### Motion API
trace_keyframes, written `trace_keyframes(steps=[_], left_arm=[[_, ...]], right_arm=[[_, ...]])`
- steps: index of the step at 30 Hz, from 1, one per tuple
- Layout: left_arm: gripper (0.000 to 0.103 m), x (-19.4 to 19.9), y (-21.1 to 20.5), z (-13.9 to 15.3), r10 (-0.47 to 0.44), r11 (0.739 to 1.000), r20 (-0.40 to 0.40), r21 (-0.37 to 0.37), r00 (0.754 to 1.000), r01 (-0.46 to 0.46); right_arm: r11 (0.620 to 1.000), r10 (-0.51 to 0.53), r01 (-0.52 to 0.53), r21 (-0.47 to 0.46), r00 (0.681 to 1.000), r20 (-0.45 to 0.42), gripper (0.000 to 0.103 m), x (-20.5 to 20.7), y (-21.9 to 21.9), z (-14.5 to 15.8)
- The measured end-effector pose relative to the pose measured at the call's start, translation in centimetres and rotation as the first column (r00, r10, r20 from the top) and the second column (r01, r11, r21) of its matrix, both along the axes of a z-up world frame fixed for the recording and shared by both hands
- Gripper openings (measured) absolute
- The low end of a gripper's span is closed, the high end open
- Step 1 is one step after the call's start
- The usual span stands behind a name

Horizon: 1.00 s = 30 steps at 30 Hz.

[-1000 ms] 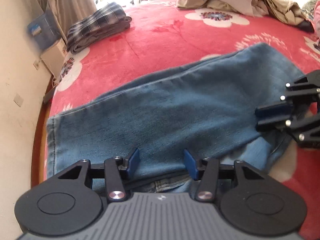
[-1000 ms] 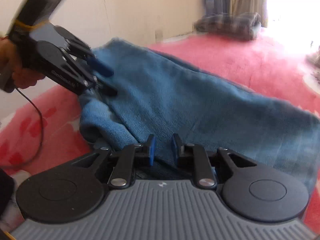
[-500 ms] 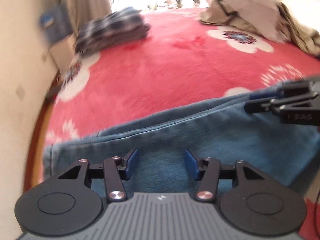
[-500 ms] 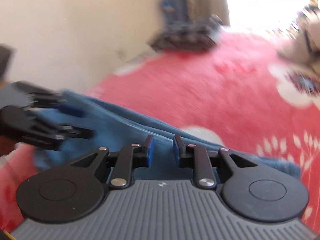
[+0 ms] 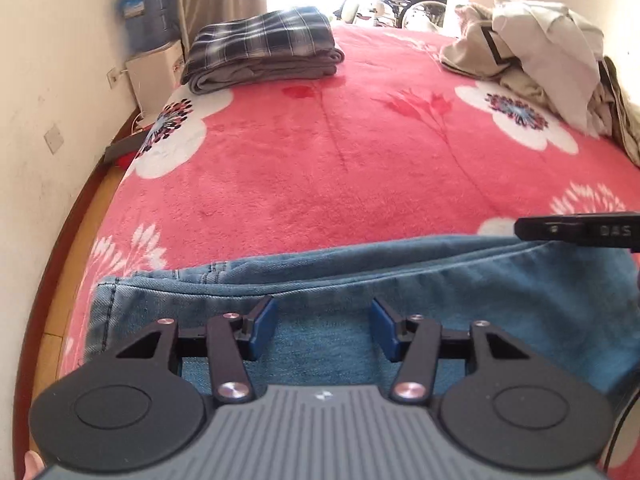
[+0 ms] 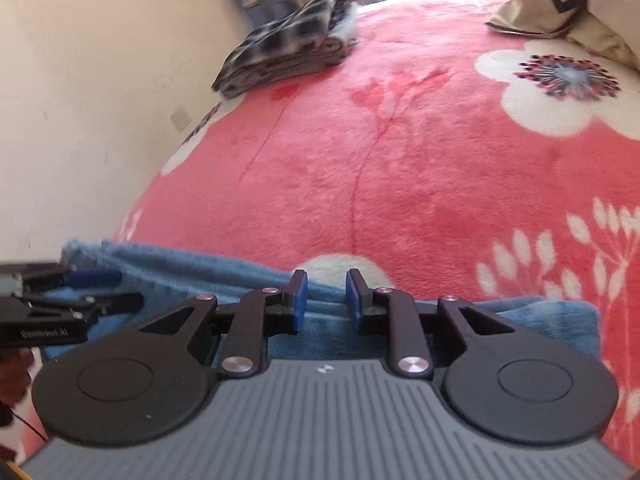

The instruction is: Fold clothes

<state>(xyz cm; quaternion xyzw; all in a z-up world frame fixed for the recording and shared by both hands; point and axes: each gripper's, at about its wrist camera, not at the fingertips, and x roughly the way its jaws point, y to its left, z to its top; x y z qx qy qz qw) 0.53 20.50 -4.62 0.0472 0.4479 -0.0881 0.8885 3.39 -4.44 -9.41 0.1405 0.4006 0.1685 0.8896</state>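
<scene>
Folded blue jeans (image 5: 440, 292) lie on the near part of a red flowered blanket (image 5: 340, 160). My left gripper (image 5: 322, 326) is open above the jeans' near left part, with nothing between its blue pads. My right gripper (image 6: 325, 300) is open with a narrower gap, over the jeans' (image 6: 200, 276) far folded edge, empty. The right gripper also shows in the left wrist view (image 5: 576, 230) at the jeans' right end. The left gripper shows in the right wrist view (image 6: 96, 292) at the left.
A folded plaid stack (image 5: 260, 52) sits at the bed's far left corner. A heap of beige and white unfolded clothes (image 5: 540, 48) lies at the far right. A wall (image 5: 48, 120) runs close along the left, with the bed's wooden edge (image 5: 80, 220) below.
Both grippers have pulled back toward the near edge and tilted up from the jeans. The jeans now lie folded into a shorter band. The right gripper's gap has widened a little.
</scene>
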Motion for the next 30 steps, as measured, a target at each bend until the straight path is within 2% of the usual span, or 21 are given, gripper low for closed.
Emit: trace_keyframes(steps=[4, 6, 10, 20, 24, 27, 30], left_arm=[[0.055, 0.2, 0.1, -0.2, 0.005, 1.000, -0.003, 0.011, 1.000, -0.005], [0.055, 0.4, 0.2, -0.3, 0.026, 1.000, -0.007, -0.004, 1.000, -0.026], [0.055, 0.2, 0.5, 0.2, 0.055, 0.998, -0.005, -0.032, 0.998, -0.055], [0.055, -2.1, 2.4, 2.0, 0.147, 0.982, -0.019, -0.114, 0.989, -0.148], [0.060, -4.4, 4.5, 3.6, 0.227, 0.960, -0.009, -0.164, 0.974, -0.225], [0.062, -6.8, 6.6, 4.2, 0.306, 0.925, -0.037, -0.226, 0.951, -0.306], [0.062, -9.6, 8.1, 4.3, 0.357, 0.899, -0.070, -0.244, 0.931, -0.363]], right_arm=[[0.997, 0.076, -0.077, 0.020, 0.996, 0.044, 0.023, -1.3, 0.9, 1.8], [0.994, 0.109, -0.110, 0.020, 0.993, 0.040, 0.023, -1.3, 1.6, 1.7], [0.996, 0.088, -0.088, 0.023, 0.996, -0.003, 0.023, -1.3, 1.8, 1.2], [0.989, 0.140, -0.141, 0.044, 0.990, 0.011, 0.023, -2.9, 3.2, 1.9], [0.991, 0.130, -0.130, 0.042, 0.992, 0.010, 0.023, -3.5, 2.9, 1.8], [0.991, 0.125, -0.126, 0.051, 0.992, 0.014, 0.023, -3.8, 2.6, 1.8], [0.990, 0.136, -0.137, 0.039, 0.990, 0.022, 0.023, -4.0, 2.9, 1.8]])
